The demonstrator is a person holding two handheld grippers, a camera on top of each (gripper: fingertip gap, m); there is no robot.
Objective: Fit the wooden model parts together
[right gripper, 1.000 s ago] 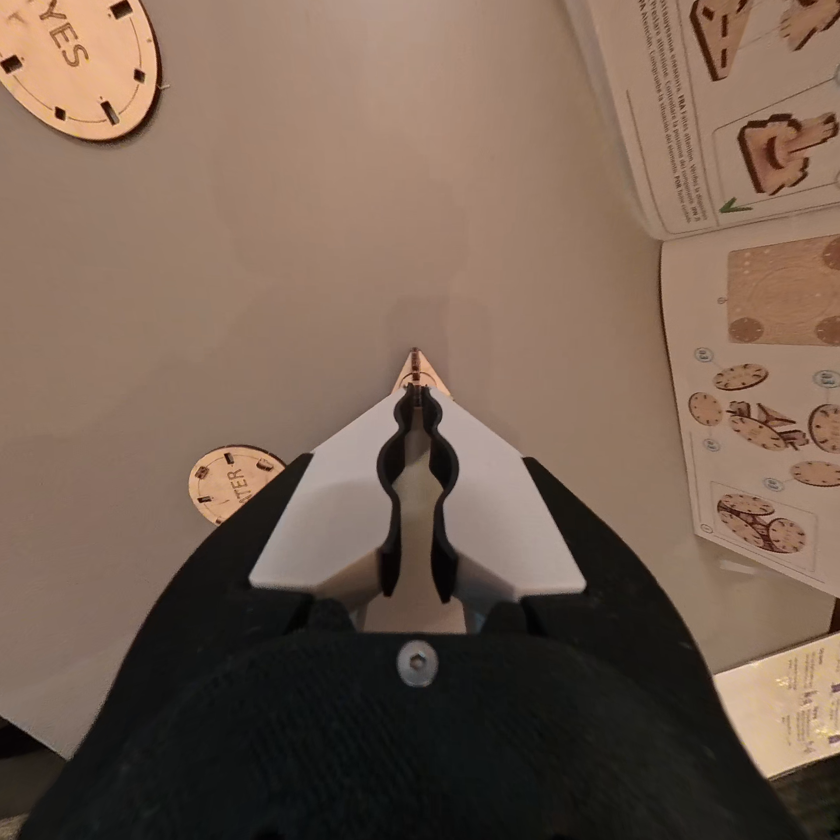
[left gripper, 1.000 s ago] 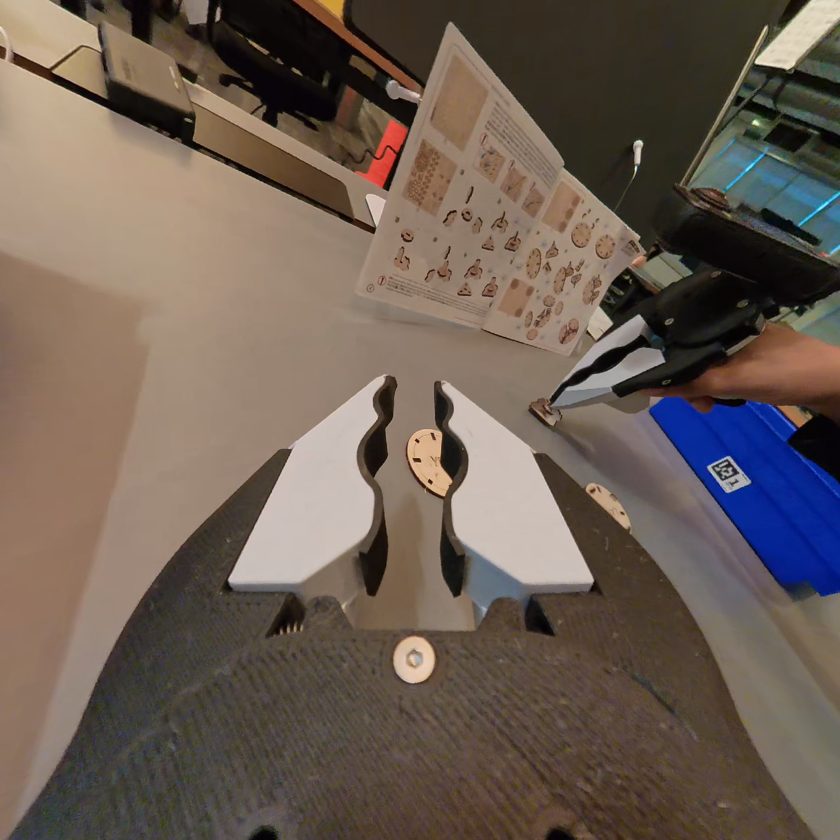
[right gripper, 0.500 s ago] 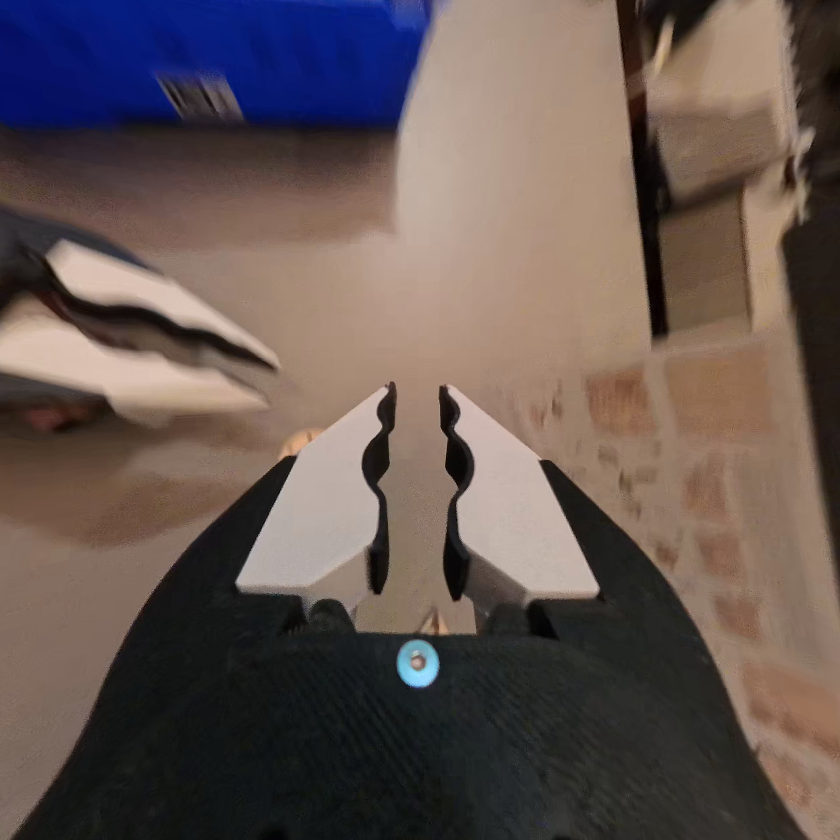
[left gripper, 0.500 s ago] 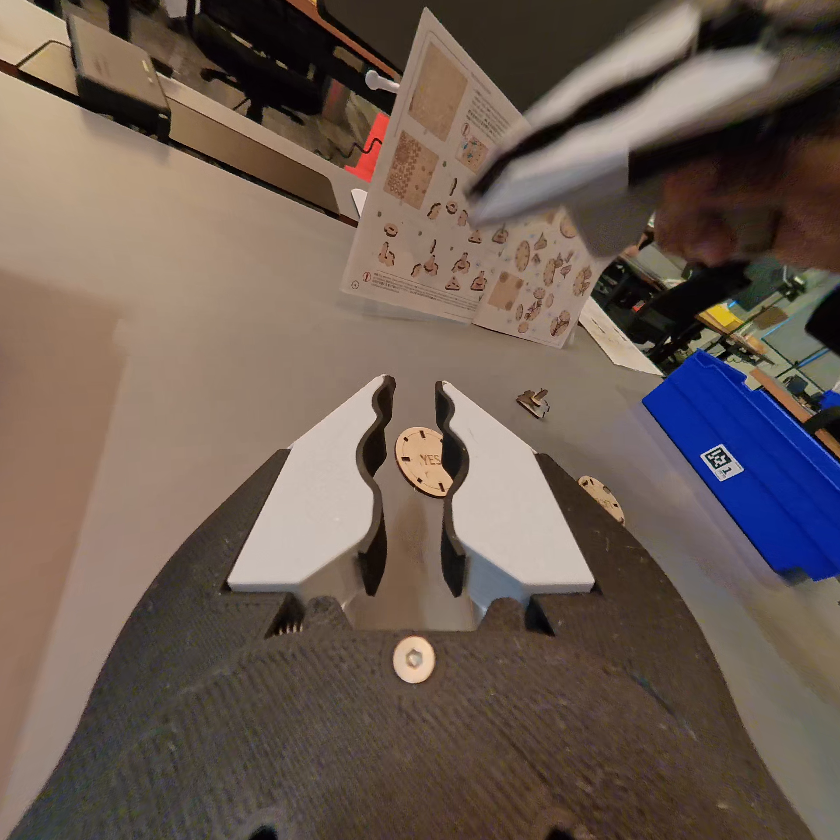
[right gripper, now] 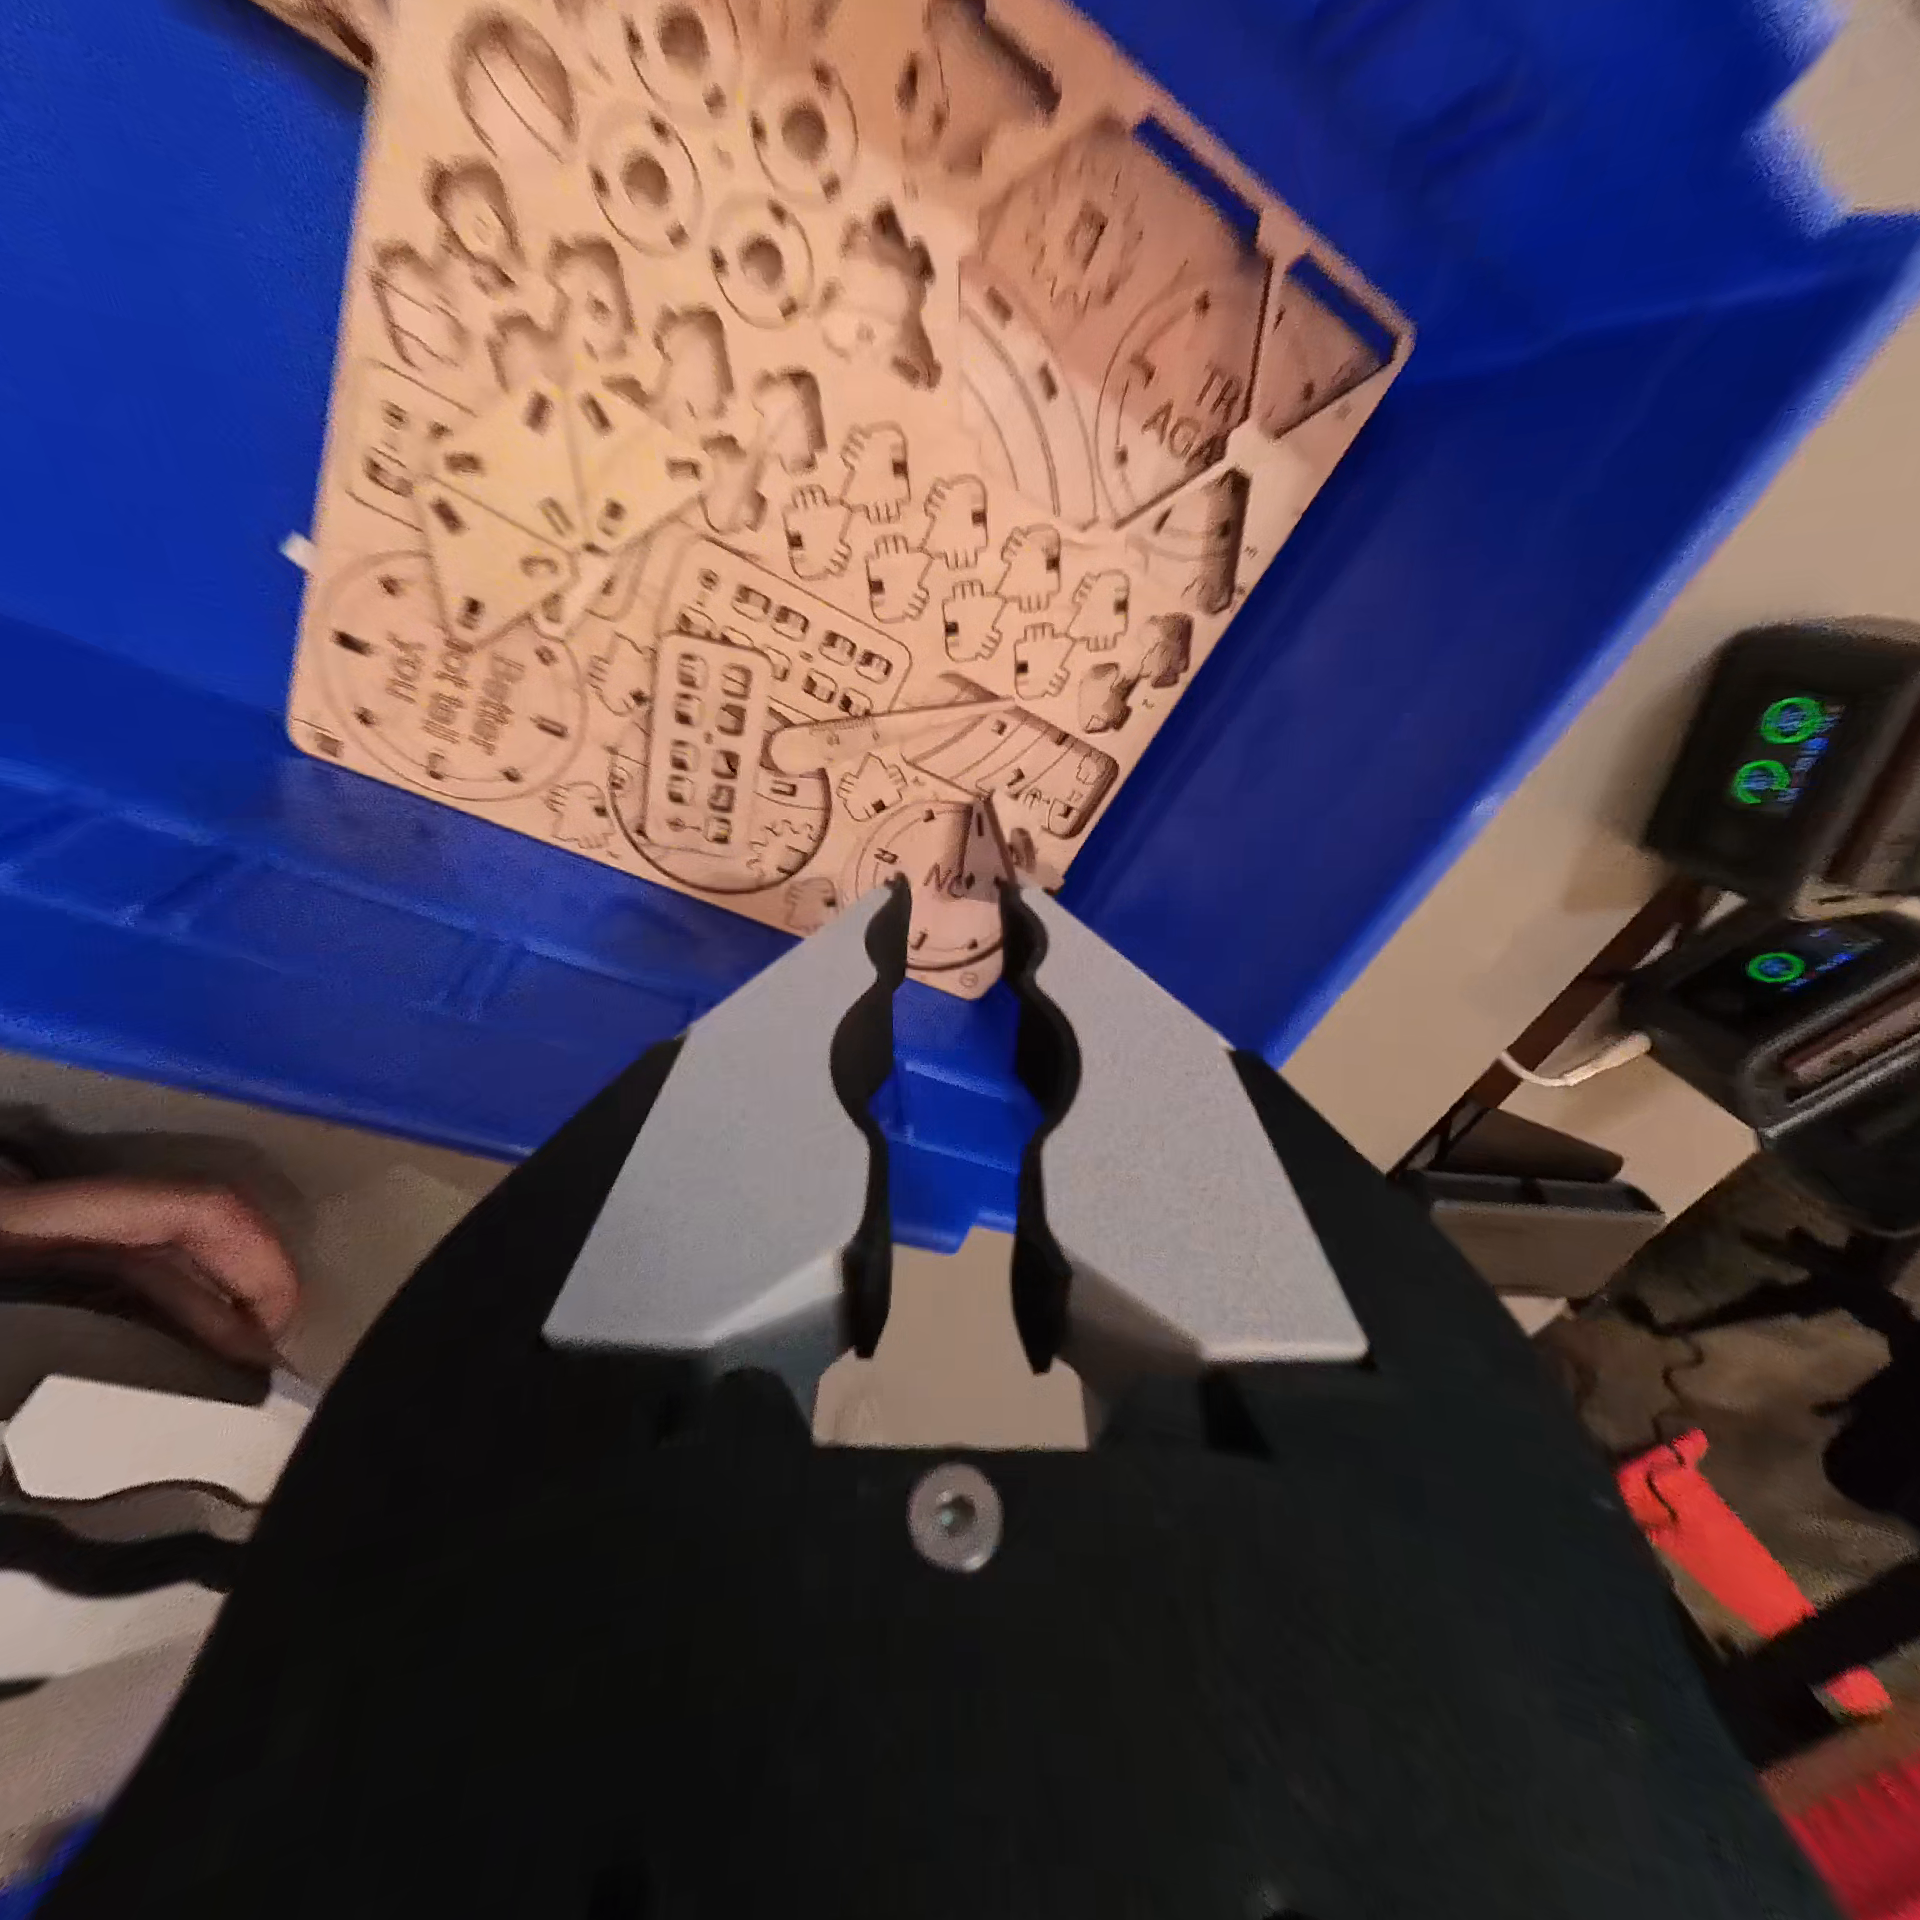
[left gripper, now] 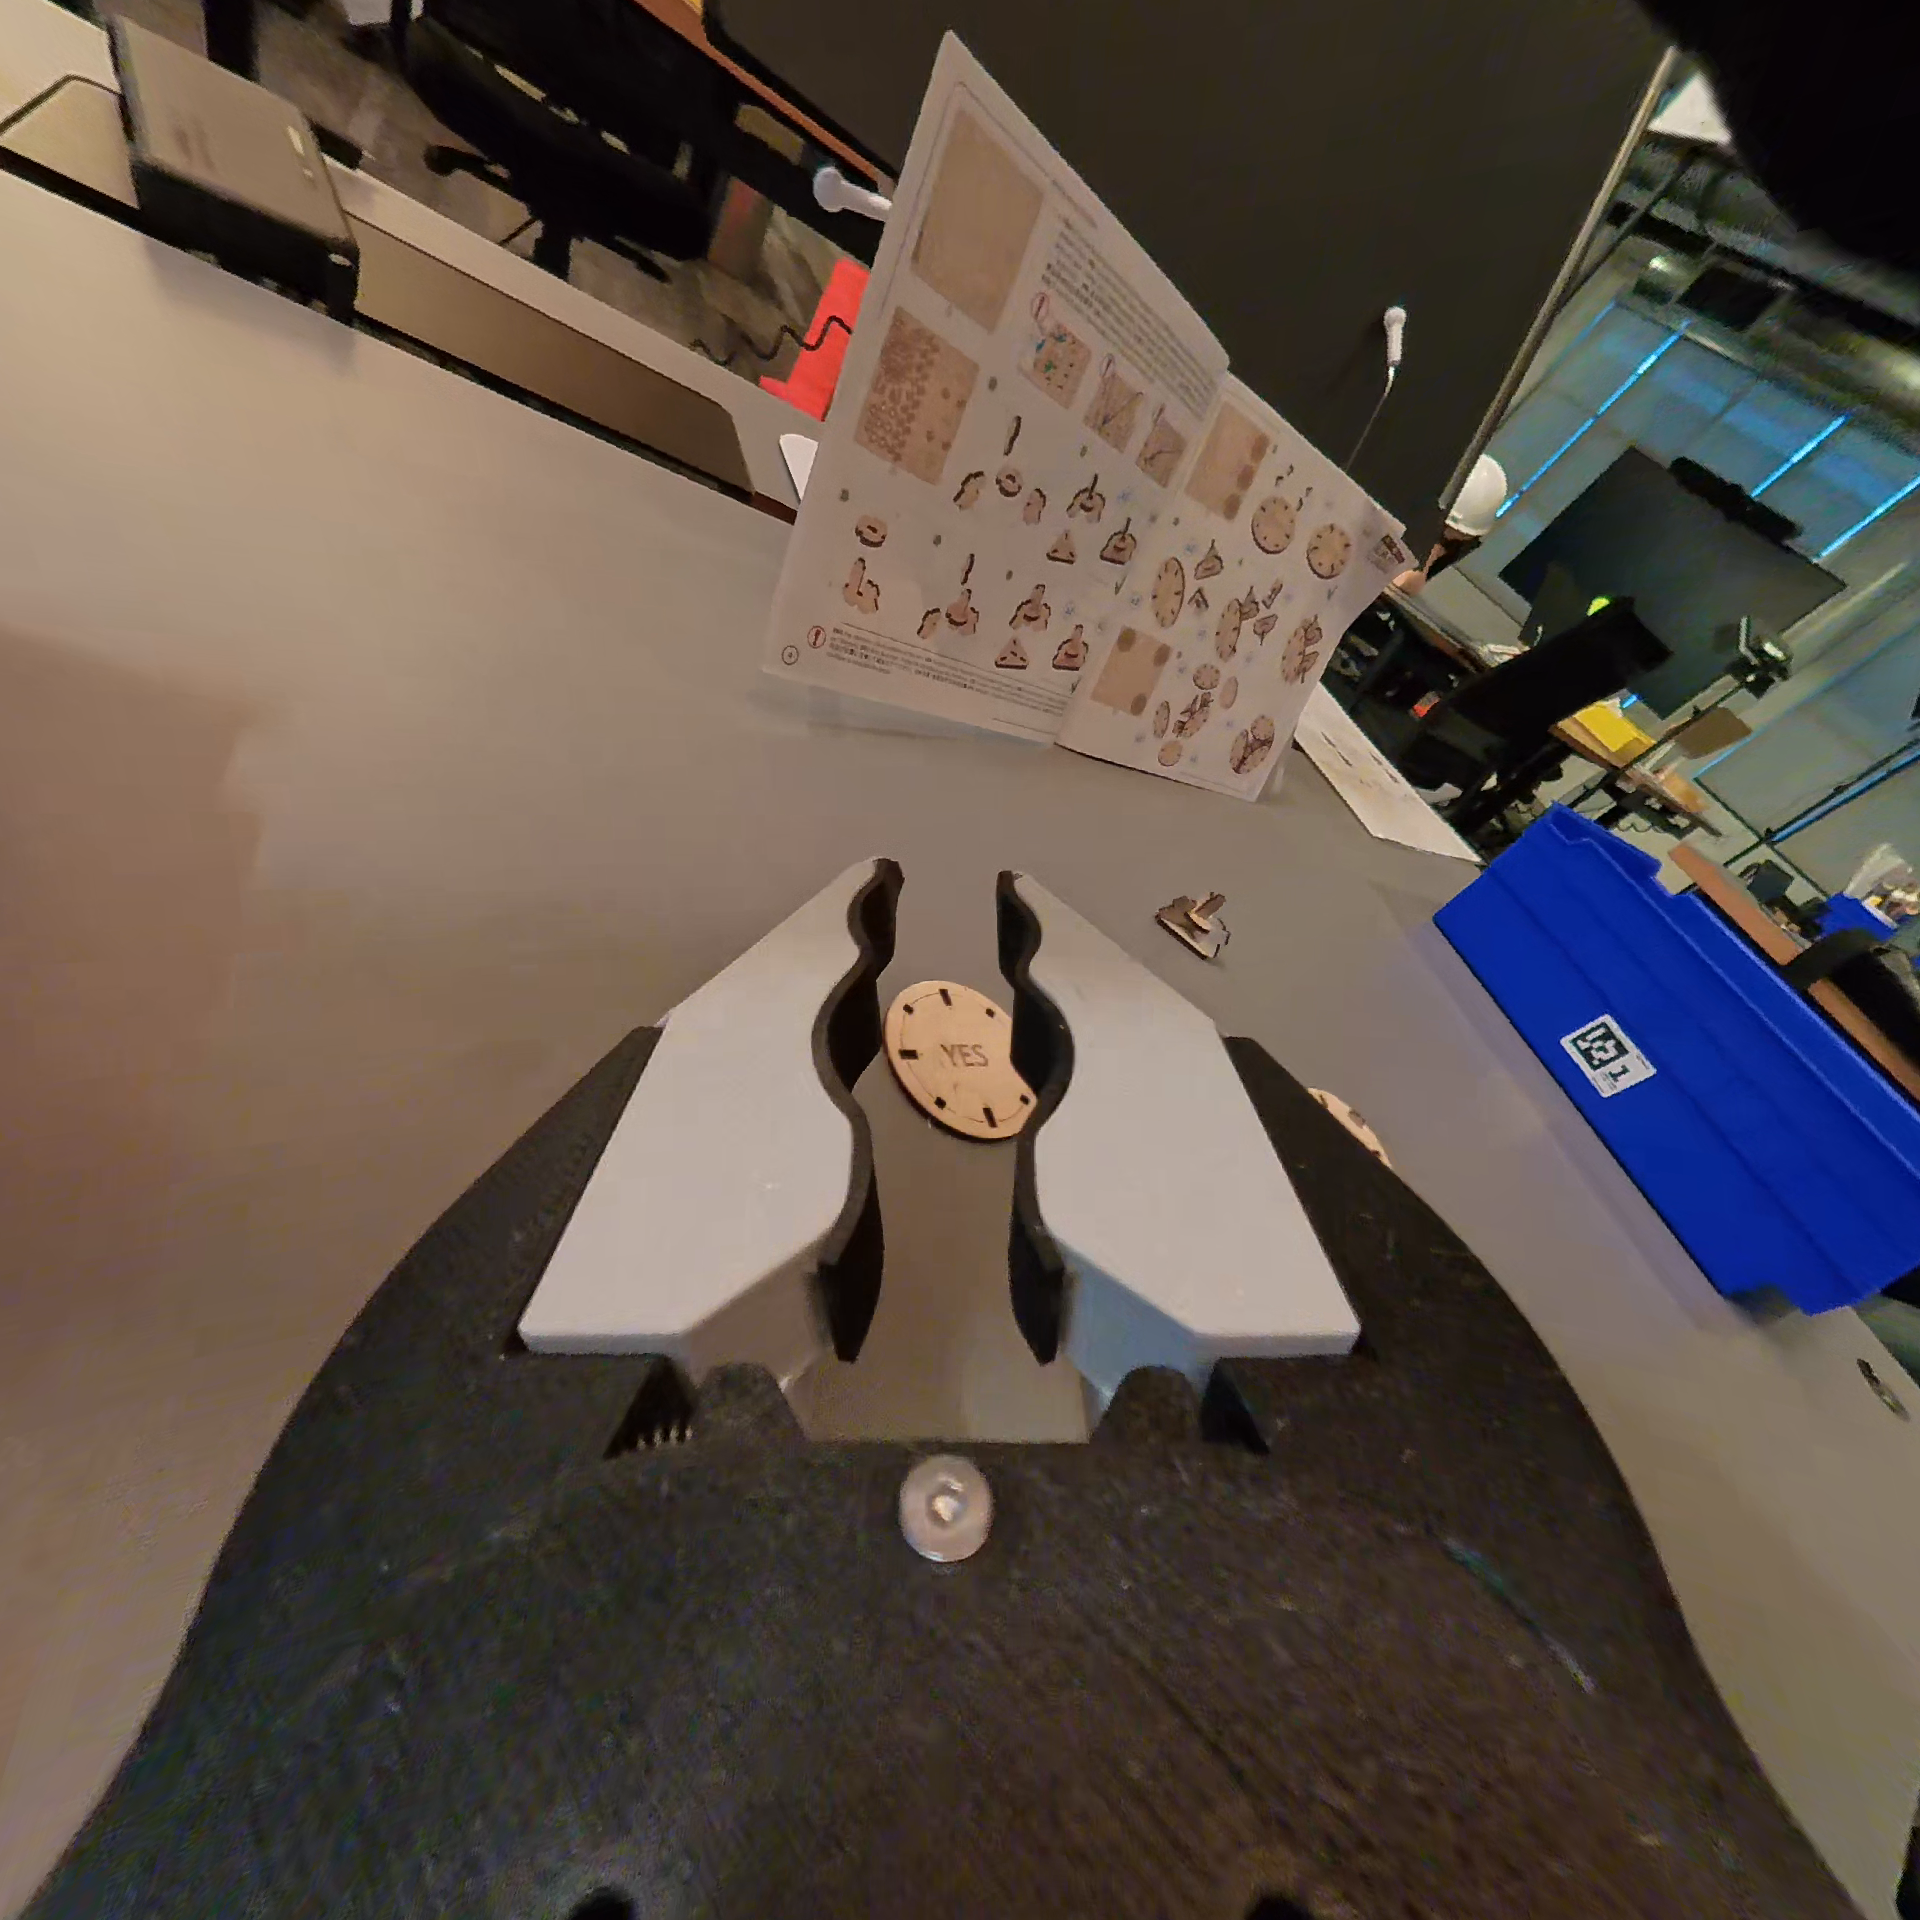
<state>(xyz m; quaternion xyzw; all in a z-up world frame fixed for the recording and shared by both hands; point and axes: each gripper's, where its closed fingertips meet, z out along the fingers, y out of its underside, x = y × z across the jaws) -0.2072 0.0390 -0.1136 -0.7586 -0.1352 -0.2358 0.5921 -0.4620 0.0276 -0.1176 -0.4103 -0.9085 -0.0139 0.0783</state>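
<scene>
My left gripper [left gripper: 945, 875] is open and hovers low over the grey table [left gripper: 416, 831]. A round wooden disc [left gripper: 961, 1060] lies flat on the table under the gap between its fingers, and the pads do not press on it. A small wooden assembly [left gripper: 1195, 923] lies on the table just to the right. My right gripper [right gripper: 954, 888] is open over a blue bin [right gripper: 312, 935] that holds a laser-cut wooden sheet [right gripper: 831, 416]. A small triangular wooden piece [right gripper: 982, 842] shows just beyond its right fingertip, against the sheet.
An open instruction booklet [left gripper: 1039, 468] stands at the back of the table. The blue bin [left gripper: 1683, 1060] sits at the right. A second wooden disc [left gripper: 1351, 1122] peeks out by my left gripper's right side. A hand [right gripper: 135, 1268] and devices with green displays [right gripper: 1787, 748] flank the bin. The grippers' ends are close to 25 cm from one another. My right gripper is the nearer one to the small triangular wooden piece [right gripper: 982, 842]: about 6 cm, against 25 cm.
My right gripper opened, left the small wooden assembly on the table, and swung away to above the blue bin. My left gripper stayed open over the disc and barely moved.
</scene>
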